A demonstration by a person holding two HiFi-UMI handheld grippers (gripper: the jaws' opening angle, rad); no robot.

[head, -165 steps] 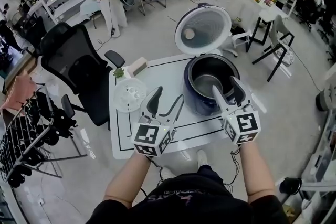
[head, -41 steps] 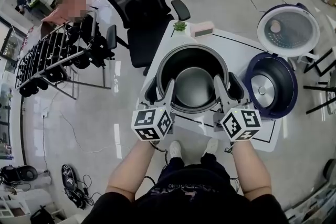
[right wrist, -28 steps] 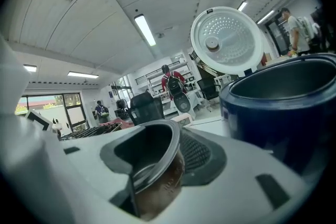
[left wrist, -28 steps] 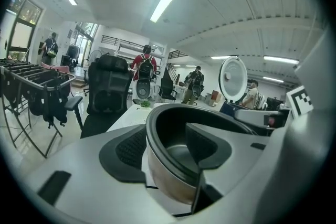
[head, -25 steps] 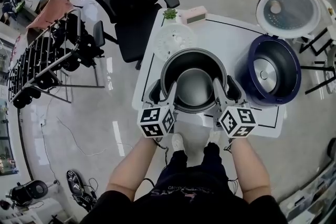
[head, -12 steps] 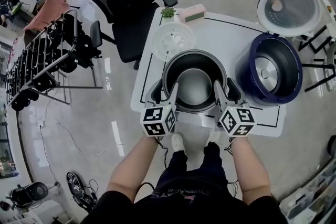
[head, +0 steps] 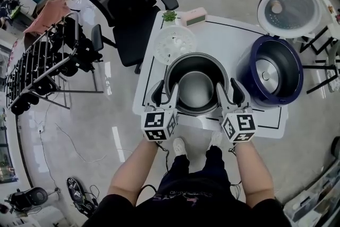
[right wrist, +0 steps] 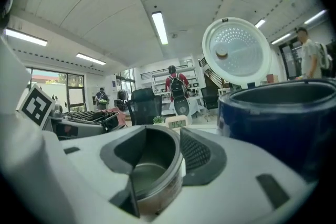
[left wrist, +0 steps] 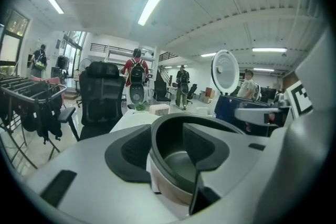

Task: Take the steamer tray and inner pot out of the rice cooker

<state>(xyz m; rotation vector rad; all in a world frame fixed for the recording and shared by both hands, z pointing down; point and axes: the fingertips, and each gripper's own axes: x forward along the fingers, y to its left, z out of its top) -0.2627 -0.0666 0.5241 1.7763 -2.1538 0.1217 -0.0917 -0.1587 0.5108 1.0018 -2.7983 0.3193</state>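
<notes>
Out of the rice cooker (head: 291,69) now, the inner pot (head: 196,87) is left of it, over the bench (head: 234,40). Your left hand-held gripper (head: 166,94), jaws just closing, and right hand-held gripper (head: 229,92) pinch opposite rim sides, likely to keep it level.

Black office chair (head: 127,2) beside white table (head: 228,40), small green plant (head: 169,15), pink clock (head: 194,17), drying rack (head: 45,69) at left
</notes>
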